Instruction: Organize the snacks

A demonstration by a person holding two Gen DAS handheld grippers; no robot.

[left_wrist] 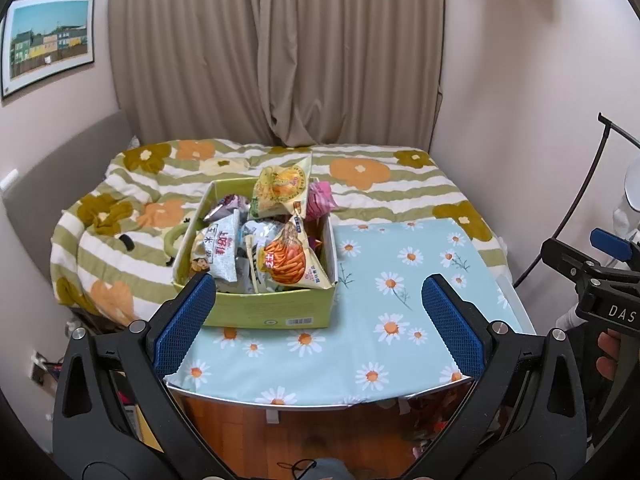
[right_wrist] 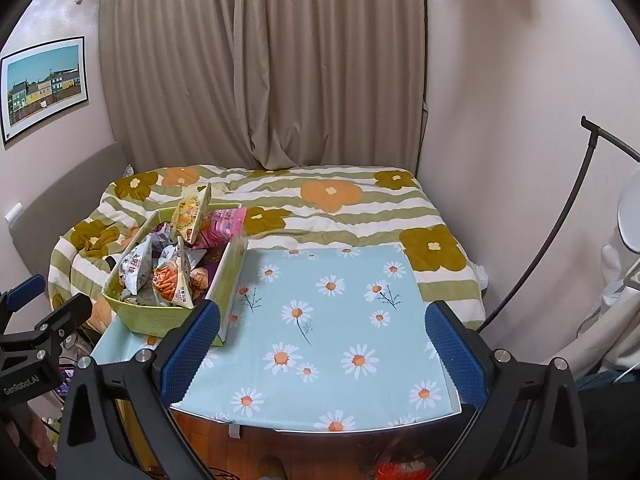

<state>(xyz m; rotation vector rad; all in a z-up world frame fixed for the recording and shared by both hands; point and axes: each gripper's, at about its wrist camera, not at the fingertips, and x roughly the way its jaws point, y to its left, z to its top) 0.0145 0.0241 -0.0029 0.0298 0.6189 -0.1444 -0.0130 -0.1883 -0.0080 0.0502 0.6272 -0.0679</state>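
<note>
Left wrist view: both grippers (left_wrist: pixel 318 320) (right_wrist: pixel 322 340) released, overfilled snack box (left_wrist: pixel 264 312) left of centre, packets (left_wrist: pixel 286 258) liable to spill if nudged.

A daisy-print table (left_wrist: pixel 400 320) carries 1 green snack box (left_wrist: pixel 268 312).

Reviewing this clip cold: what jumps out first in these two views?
The green box heaped with snack bags sits at the left of the daisy-print table, an orange-printed bag at its front. Behind the table lies a flowered bedspread, with beige curtains beyond. The left gripper and right gripper are both open and empty.
</note>
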